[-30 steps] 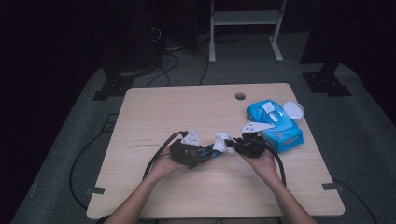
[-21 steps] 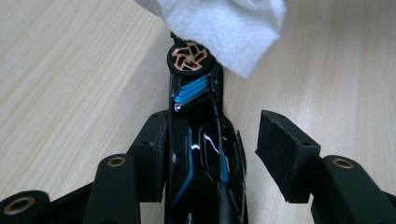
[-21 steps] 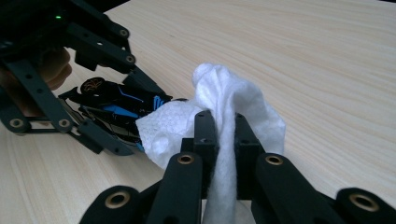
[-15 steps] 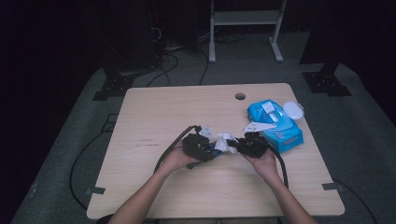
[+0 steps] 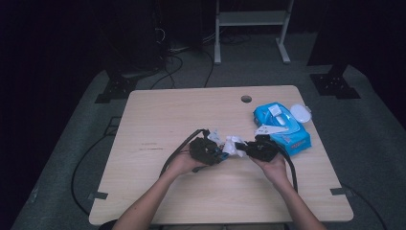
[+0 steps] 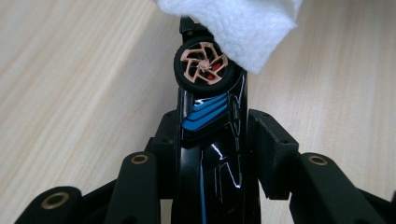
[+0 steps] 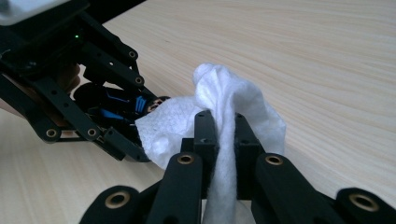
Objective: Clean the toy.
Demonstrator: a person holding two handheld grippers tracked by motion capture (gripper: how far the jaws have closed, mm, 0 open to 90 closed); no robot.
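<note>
At six o'clock on the pale wooden table (image 5: 158,115), the left gripper (image 5: 216,152), jaws just tightened, clamps the glossy black-and-blue toy car (image 6: 210,154); right gripper (image 5: 243,148) pinches the white wet wipe (image 7: 224,100) against it, so wiping can proceed.

Toy car (image 6: 210,140), left gripper view: white line markings on the glossy black body, too partial to read as letters; blue stripes, no words.
Blue wipes pack (image 5: 282,127), high view: a white label patch and small red print, both too small to read.
Table (image 5: 158,120): faint dark marks, not legible.
Readable text: none.
</note>
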